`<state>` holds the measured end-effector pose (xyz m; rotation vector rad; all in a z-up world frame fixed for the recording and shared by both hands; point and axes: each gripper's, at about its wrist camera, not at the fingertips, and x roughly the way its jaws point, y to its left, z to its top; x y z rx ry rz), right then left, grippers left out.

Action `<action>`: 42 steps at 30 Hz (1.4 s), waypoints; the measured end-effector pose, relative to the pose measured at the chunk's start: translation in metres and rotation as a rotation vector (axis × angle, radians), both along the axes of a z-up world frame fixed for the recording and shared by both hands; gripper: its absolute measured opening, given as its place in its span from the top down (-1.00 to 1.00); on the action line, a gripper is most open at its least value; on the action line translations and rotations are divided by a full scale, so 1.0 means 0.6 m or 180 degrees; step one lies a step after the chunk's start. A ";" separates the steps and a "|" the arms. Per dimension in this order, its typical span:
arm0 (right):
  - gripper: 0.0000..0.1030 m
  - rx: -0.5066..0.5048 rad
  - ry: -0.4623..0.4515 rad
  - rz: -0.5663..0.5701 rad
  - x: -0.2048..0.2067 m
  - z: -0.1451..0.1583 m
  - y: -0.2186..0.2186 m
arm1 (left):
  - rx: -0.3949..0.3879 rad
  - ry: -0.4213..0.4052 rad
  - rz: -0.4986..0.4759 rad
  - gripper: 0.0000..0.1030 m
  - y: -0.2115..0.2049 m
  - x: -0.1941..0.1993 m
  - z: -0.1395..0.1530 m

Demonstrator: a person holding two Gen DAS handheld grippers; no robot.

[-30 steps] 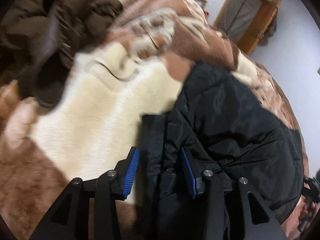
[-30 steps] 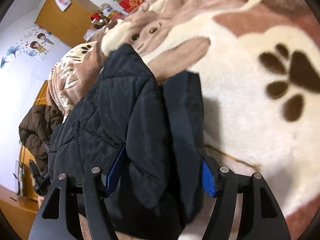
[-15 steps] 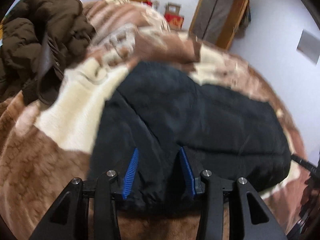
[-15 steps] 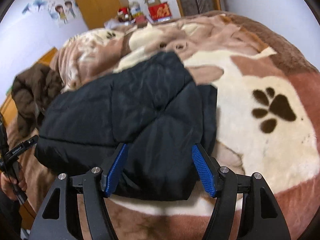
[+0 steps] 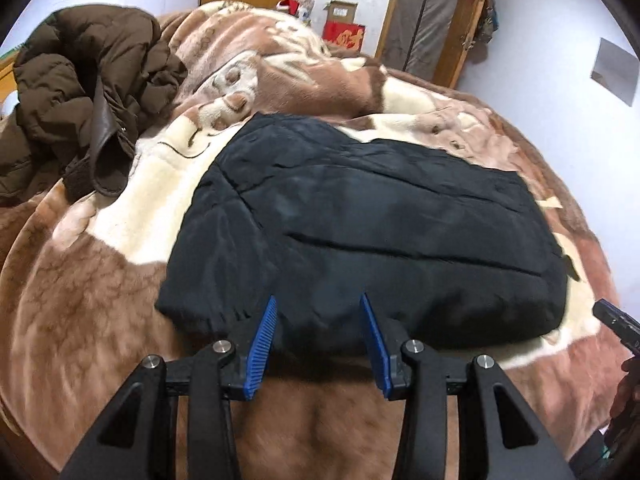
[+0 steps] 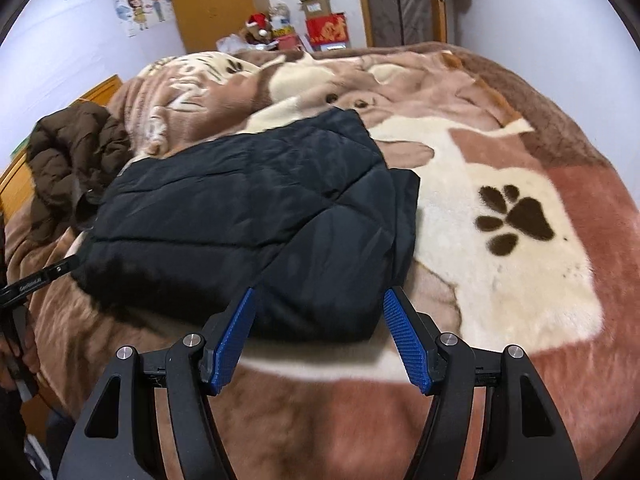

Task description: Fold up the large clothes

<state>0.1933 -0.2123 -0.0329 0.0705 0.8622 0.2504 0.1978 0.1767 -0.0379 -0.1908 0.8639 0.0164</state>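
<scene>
Jacket lies folded at twelve o'clock of both grippers, long axis crosswise, jaws apart, empty.

No legible text on boxes, poster, or claw arm

Black quilted jacket; brown puffer coat; tan-and-cream blanket with dark paw print.

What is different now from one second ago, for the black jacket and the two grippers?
The black jacket, then bunched between both grippers' jaws, now lies folded flat on the blanket. The left gripper and right gripper have let go and backed off, open. The brown coat stayed in its heap.
</scene>
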 end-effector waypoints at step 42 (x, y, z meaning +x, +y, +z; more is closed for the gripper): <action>-0.30 -0.0275 -0.0183 0.0338 -0.238 0.040 0.059 | 0.0193 -0.0118 -0.0132 -0.32 -0.162 -0.271 0.065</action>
